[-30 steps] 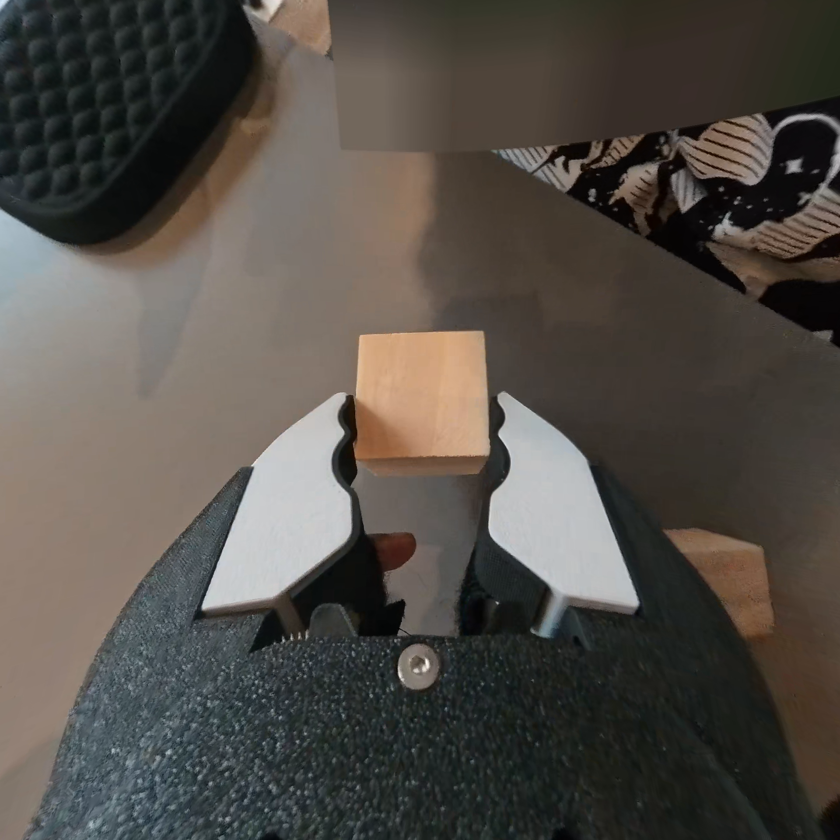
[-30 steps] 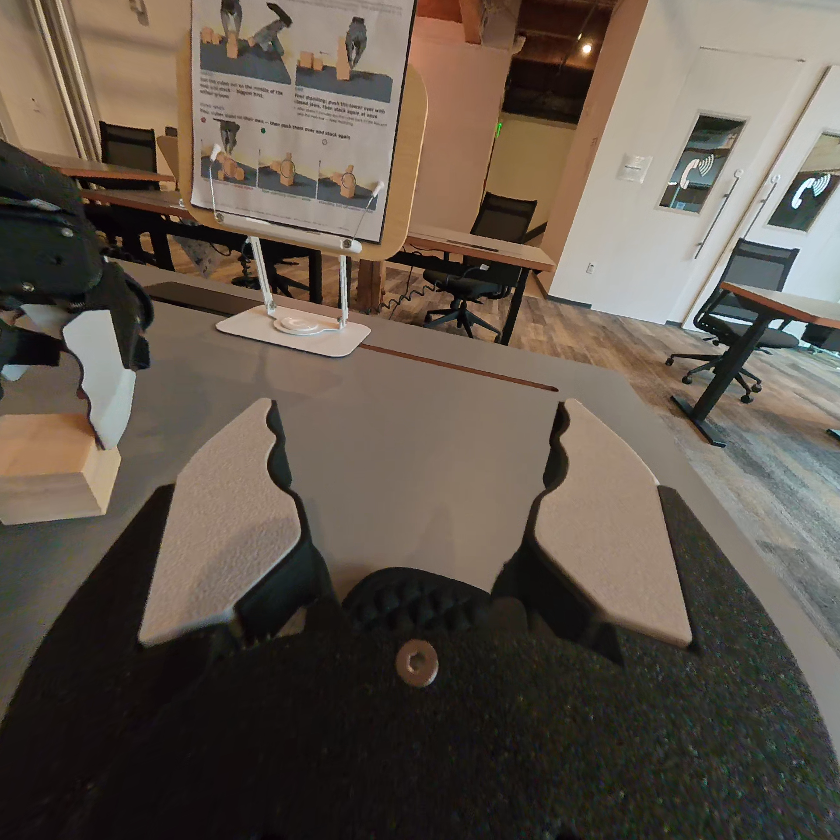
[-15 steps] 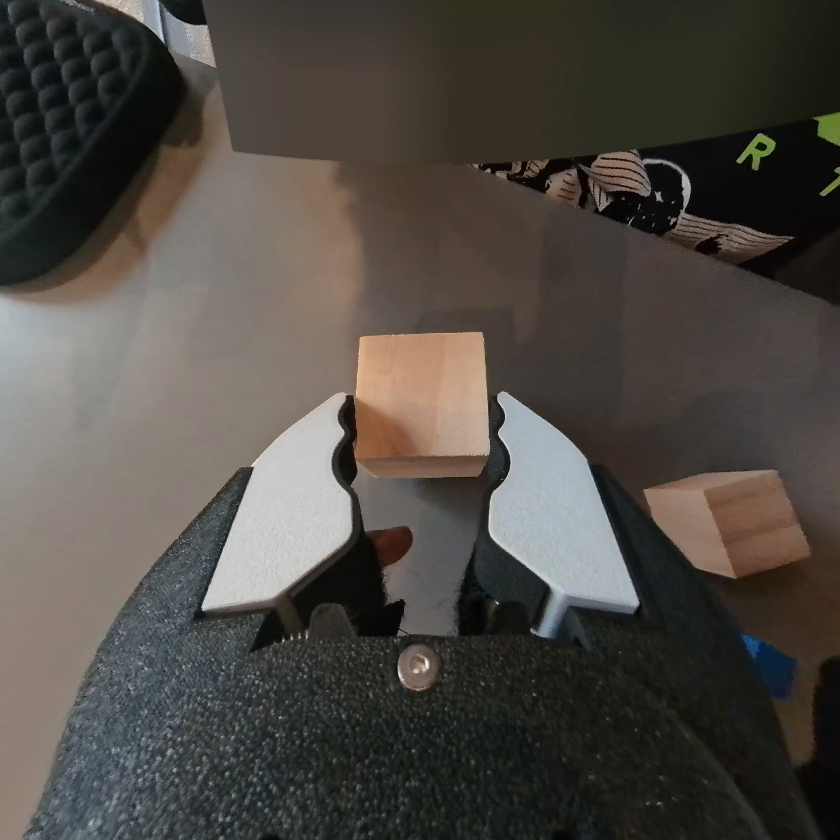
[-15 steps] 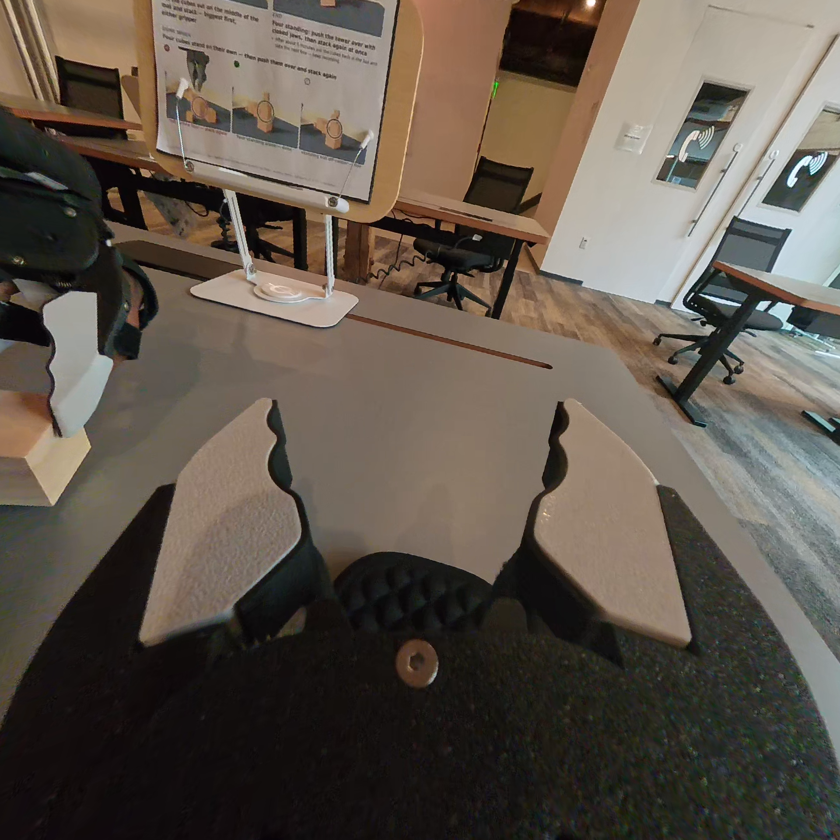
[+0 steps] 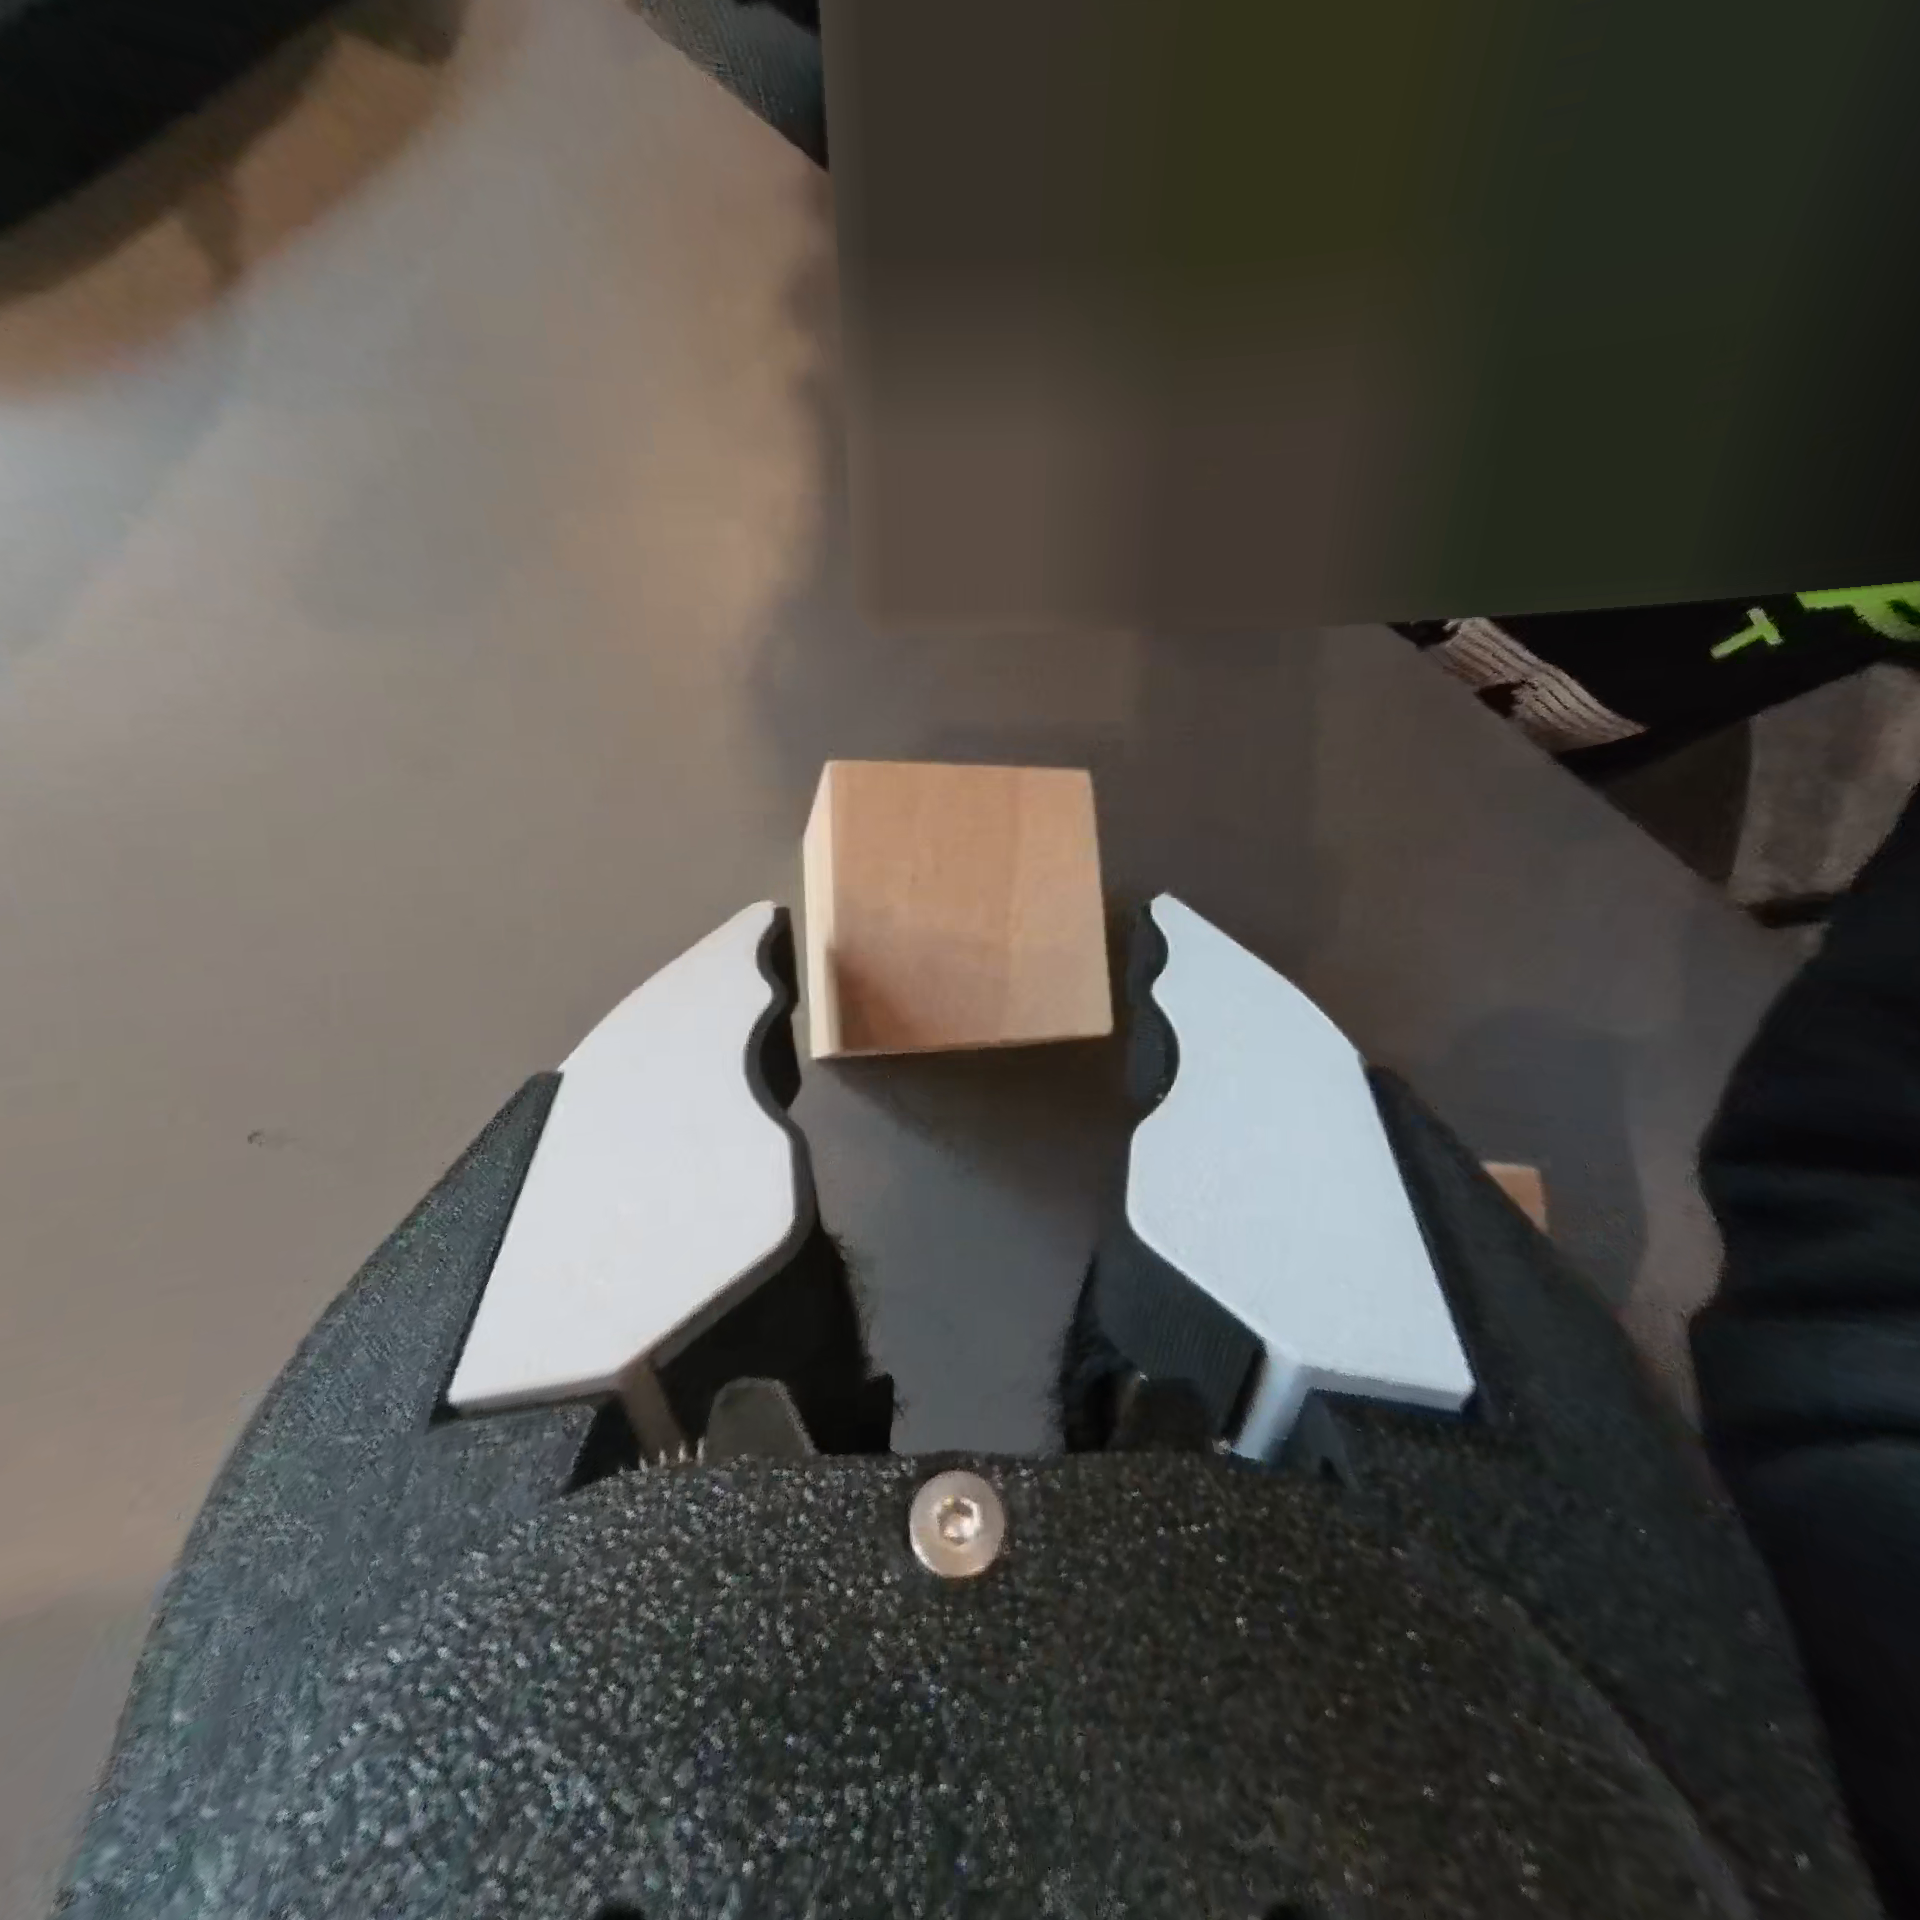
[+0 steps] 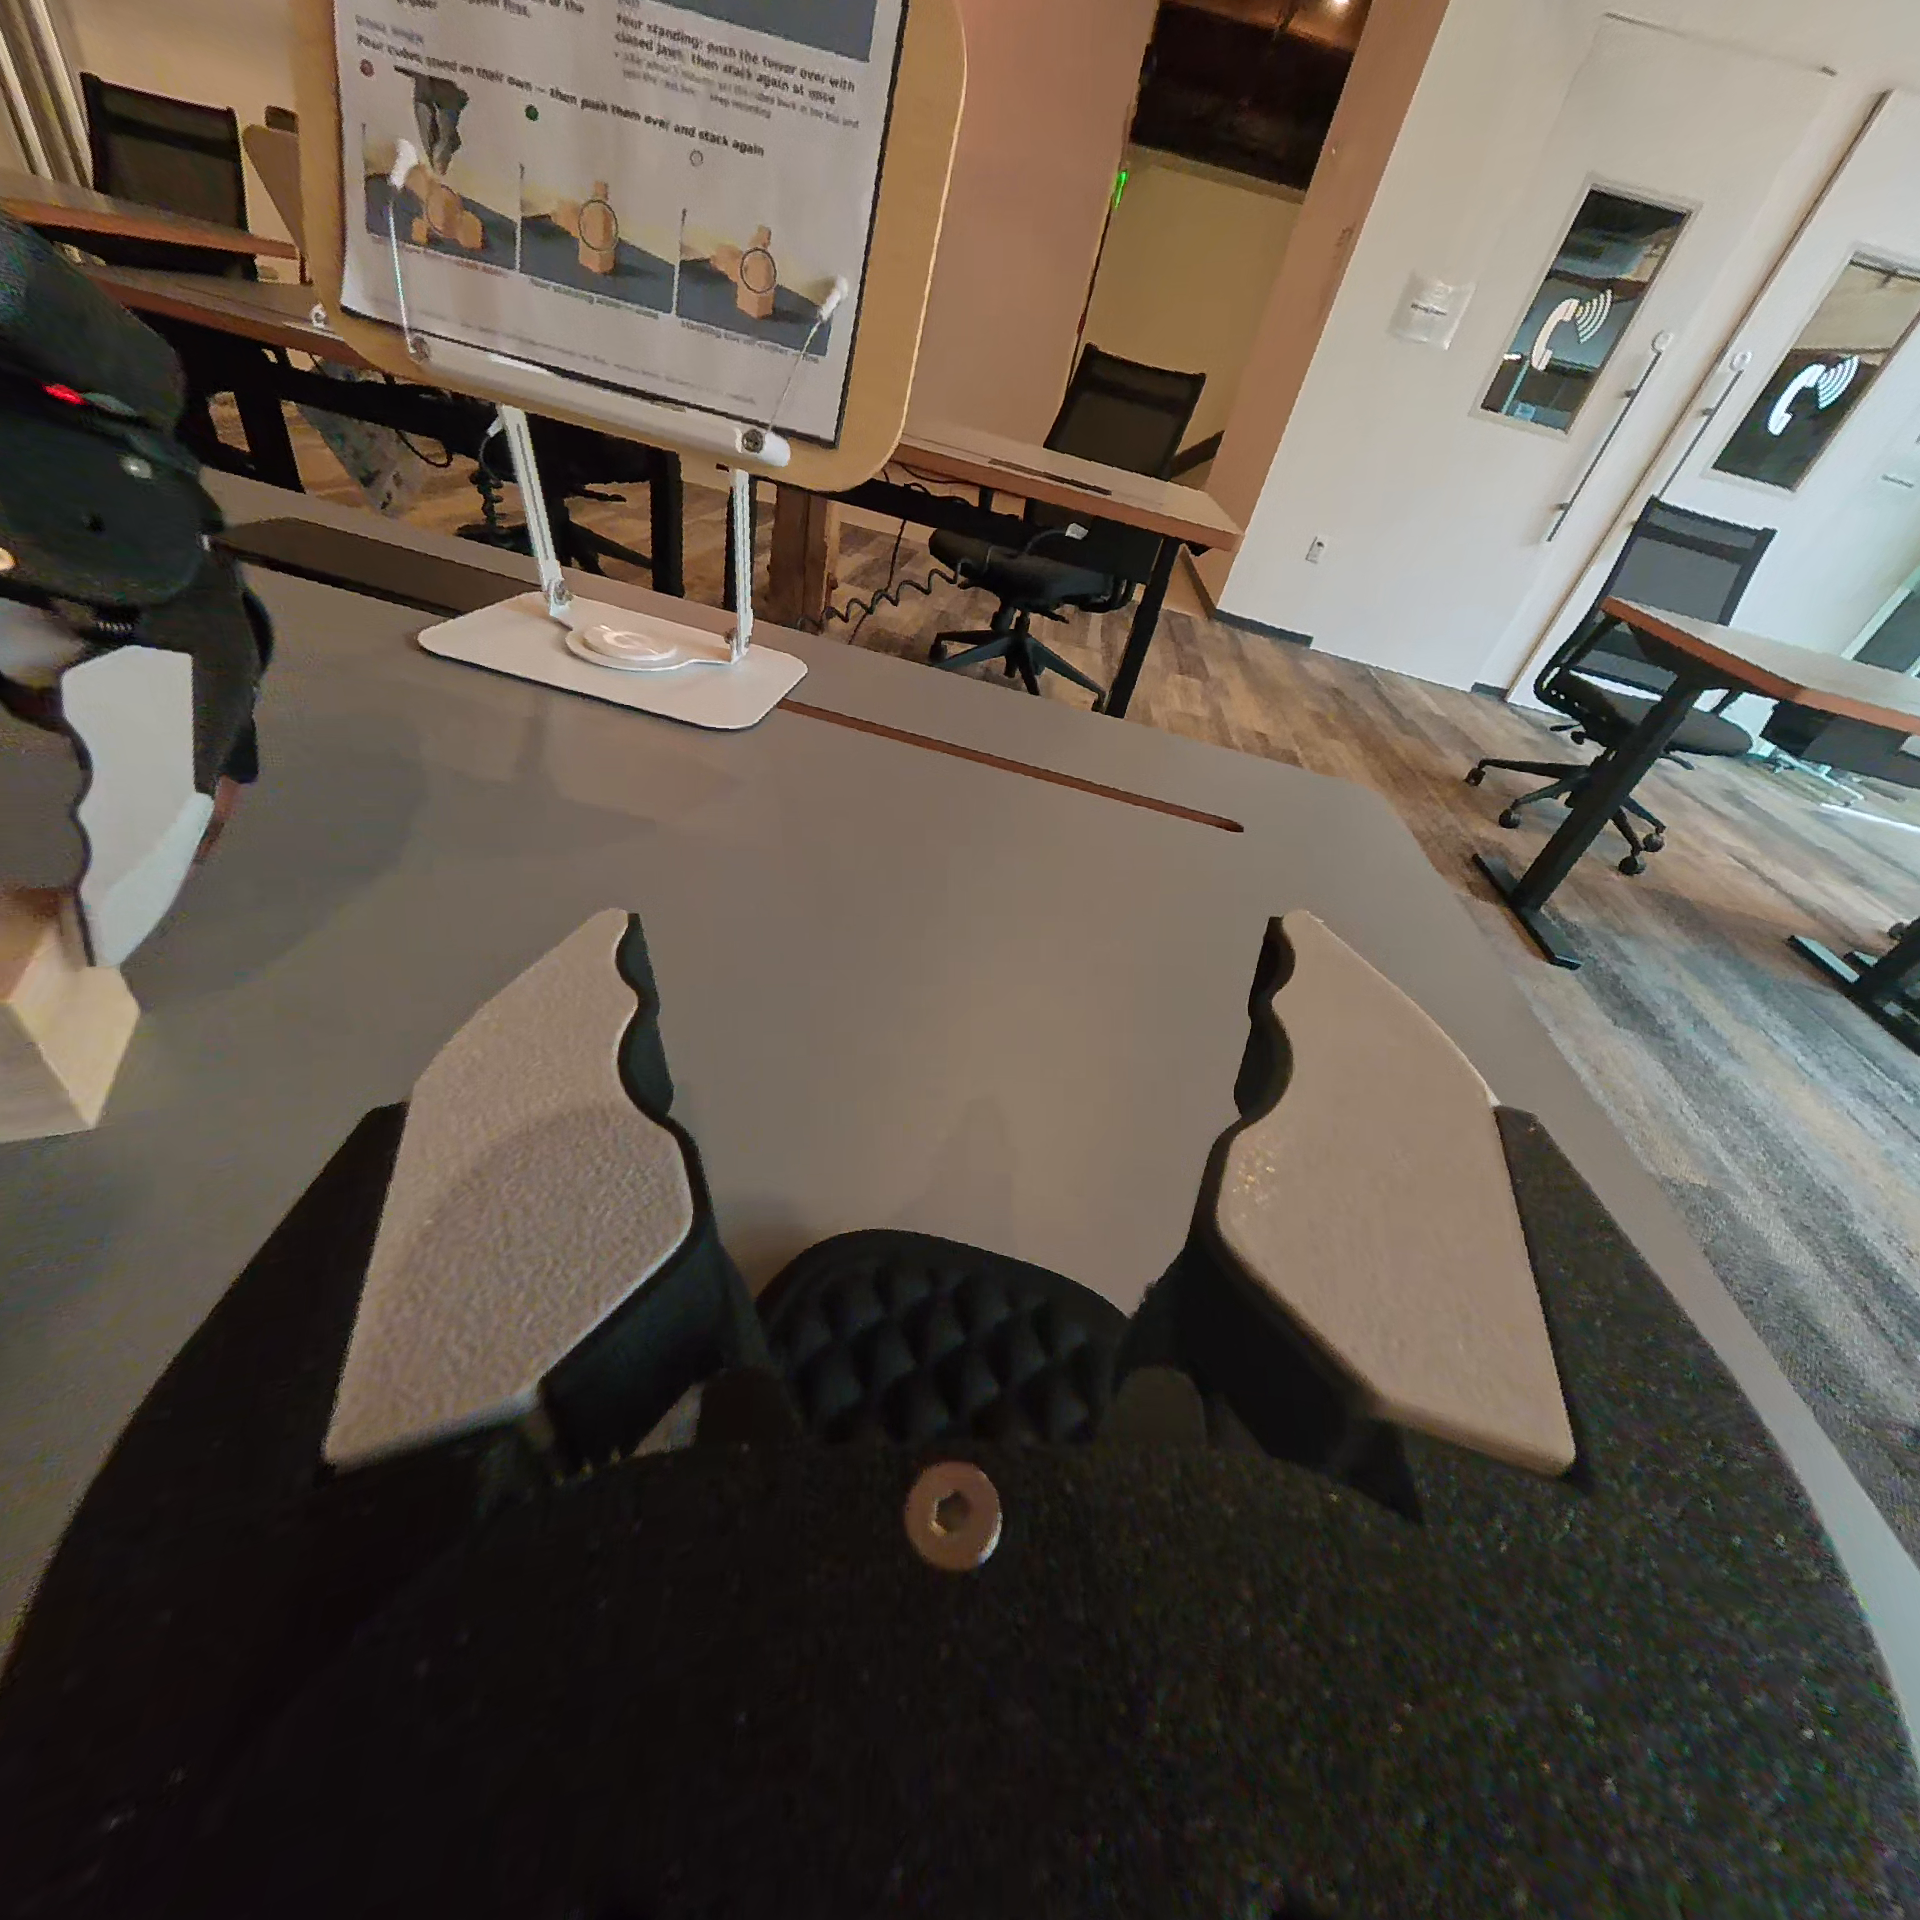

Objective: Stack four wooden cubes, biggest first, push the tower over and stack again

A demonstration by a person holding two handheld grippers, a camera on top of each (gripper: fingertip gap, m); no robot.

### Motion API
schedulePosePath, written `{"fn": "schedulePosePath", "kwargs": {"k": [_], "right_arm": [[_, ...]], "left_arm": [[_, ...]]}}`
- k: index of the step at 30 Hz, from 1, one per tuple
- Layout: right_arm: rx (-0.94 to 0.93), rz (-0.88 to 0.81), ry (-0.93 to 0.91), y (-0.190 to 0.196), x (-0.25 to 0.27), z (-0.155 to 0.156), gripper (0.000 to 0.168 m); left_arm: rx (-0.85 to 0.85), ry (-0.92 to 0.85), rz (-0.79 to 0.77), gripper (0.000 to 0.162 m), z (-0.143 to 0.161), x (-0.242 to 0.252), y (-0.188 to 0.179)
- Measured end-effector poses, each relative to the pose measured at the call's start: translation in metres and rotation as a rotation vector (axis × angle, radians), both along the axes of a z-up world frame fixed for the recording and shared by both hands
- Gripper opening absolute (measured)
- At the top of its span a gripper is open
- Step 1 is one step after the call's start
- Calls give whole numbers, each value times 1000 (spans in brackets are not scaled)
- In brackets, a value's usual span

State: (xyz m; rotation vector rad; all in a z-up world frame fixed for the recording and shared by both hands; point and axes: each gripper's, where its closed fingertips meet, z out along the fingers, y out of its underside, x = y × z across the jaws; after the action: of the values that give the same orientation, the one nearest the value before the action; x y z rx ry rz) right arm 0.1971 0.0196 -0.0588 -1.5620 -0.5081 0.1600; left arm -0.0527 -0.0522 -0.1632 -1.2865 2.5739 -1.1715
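Note:
A light wooden cube (image 5: pixel 956 914) stands on the grey table (image 5: pixel 364 727) between the fingertips of my left gripper (image 5: pixel 961 914). The jaws are open, with a small gap on each side of the cube, wider on the right. A second wooden cube (image 5: pixel 1515 1195) peeks out behind the right finger. In the right wrist view my right gripper (image 6: pixel 945 935) is open and empty over bare table. The left gripper (image 6: pixel 114 727) shows at the far left above the cube (image 6: pixel 52 1039).
A black textured pad (image 5: pixel 104 83) lies at the far left. A person's dark sleeve (image 5: pixel 1818 1195) is at the right. A sign board on a white stand (image 6: pixel 613 665) stands at the table's back. The table edge (image 6: pixel 1558 1039) runs along the right; office chairs and desks lie beyond.
My left gripper carried the cube across the table, set it down and opened its jaws off it. The right gripper stayed open and shifted only slightly.

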Motion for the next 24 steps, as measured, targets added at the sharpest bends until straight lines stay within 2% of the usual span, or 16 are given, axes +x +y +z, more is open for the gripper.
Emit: {"fn": "schedulePosePath", "kwargs": {"k": [3, 6, 8, 11, 16, 20, 24], "right_arm": [[21, 5, 15, -6, 1, 8, 107], [48, 13, 36, -13, 2, 18, 106], [61, 19, 39, -17, 2, 23, 106], [77, 21, 35, -23, 1, 29, 106], [106, 42, 55, -32, 0, 40, 105], [126, 57, 73, -38, 0, 47, 104], [164, 49, 80, -47, 5, 57, 103]], "left_arm": [[87, -19, 74, 70, -3, -5, 2], [153, -37, 333, 126, 7, 3, 15], [236, 2, 571, 146, 11, 5, 27], [430, 51, 891, 146, 12, -5, 38], [369, 64, 1257, 142, 12, -2, 8], [347, 95, 1377, 133, 5, -4, 4], [360, 166, 1381, 132, -10, 0, 3]]}}
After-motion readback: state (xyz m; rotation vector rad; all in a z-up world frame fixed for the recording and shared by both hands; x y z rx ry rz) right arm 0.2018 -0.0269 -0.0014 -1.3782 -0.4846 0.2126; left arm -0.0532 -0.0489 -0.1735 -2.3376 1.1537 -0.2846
